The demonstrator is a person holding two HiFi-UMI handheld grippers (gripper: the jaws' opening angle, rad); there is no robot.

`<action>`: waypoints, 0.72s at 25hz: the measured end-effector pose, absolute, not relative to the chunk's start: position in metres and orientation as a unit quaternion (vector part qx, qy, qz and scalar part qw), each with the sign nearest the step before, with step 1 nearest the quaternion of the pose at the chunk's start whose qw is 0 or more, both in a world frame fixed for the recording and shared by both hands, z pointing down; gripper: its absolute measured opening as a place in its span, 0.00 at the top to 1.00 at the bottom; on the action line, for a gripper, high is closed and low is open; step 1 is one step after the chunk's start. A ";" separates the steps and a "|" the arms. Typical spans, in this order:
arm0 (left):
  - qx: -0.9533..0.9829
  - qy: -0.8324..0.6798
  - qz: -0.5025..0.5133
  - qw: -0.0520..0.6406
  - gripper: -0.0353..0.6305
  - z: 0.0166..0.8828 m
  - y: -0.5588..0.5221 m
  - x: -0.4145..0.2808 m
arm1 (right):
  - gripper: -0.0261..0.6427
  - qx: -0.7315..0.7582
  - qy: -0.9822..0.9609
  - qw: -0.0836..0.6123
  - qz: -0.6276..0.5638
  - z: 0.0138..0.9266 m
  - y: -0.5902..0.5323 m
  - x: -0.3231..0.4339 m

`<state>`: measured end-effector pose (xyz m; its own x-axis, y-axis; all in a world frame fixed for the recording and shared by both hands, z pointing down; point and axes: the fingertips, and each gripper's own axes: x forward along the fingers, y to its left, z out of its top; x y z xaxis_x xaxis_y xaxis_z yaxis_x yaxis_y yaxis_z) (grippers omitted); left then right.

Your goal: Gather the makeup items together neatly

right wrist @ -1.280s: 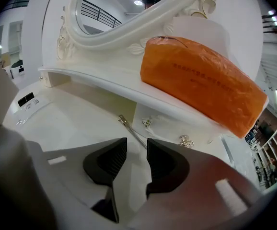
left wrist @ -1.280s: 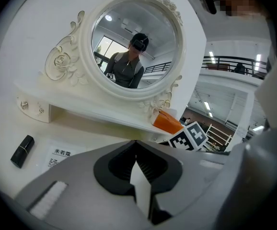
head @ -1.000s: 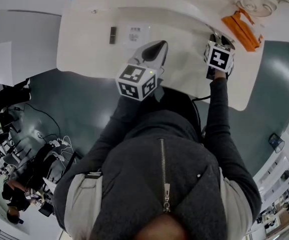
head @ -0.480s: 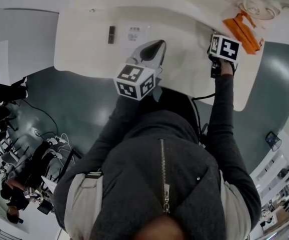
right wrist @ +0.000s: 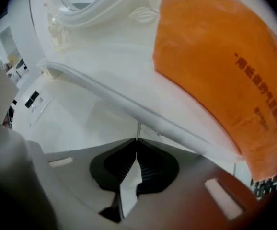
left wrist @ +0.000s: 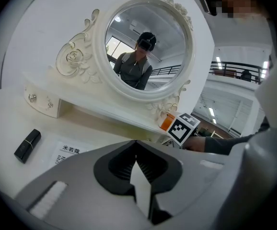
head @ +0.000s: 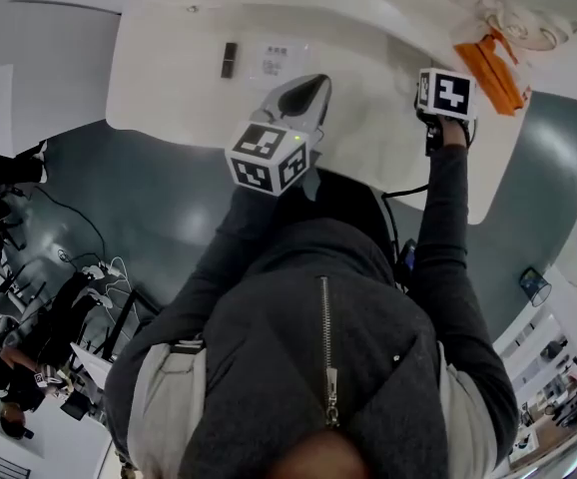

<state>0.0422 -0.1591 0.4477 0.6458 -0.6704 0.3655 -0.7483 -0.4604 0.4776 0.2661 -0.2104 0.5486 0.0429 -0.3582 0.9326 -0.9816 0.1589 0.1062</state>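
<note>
An orange packet (head: 488, 60) lies at the table's far right end, and in the right gripper view the orange packet (right wrist: 215, 66) fills the upper right. My right gripper (right wrist: 137, 140) points steeply down just short of it; its jaws have just been closing and now stand shut. A thin pale line runs from the tips to the packet's rim, and I cannot tell whether the rim is pinched. Its marker cube (head: 446, 94) hides the jaws from above. A black lipstick (head: 229, 60) lies far left. My left gripper (head: 310, 90) hovers mid-table, shut and empty.
The white vanity table (head: 169, 98) carries a raised shelf and an ornate round mirror (left wrist: 145, 47) along its back. A printed paper label (head: 274, 60) lies beside the black lipstick (left wrist: 27, 145). The table's front edge (head: 388, 183) curves close to my body.
My right gripper has moved toward the far edge, closer to the orange packet, and its cube has rolled. The left gripper has stayed in place.
</note>
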 end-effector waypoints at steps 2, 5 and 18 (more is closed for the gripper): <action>0.852 -0.416 0.060 0.311 0.93 0.447 -0.158 0.041 | 0.95 0.556 -0.608 0.472 0.314 0.548 -0.211 0.265; 0.853 -0.414 0.059 0.311 0.93 0.446 -0.156 0.039 | 0.96 0.559 -0.617 0.459 0.310 0.545 -0.209 0.262; 0.862 -0.403 0.058 0.303 0.93 0.441 -0.147 0.028 | 0.96 0.572 -0.630 0.426 0.307 0.531 -0.191 0.239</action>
<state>0.0283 -0.1469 0.4413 0.6688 -0.6588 0.3444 -0.7295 -0.4925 0.4746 0.2385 -0.1914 0.5311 0.0187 -0.4592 0.8881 -0.9824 0.1569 0.1018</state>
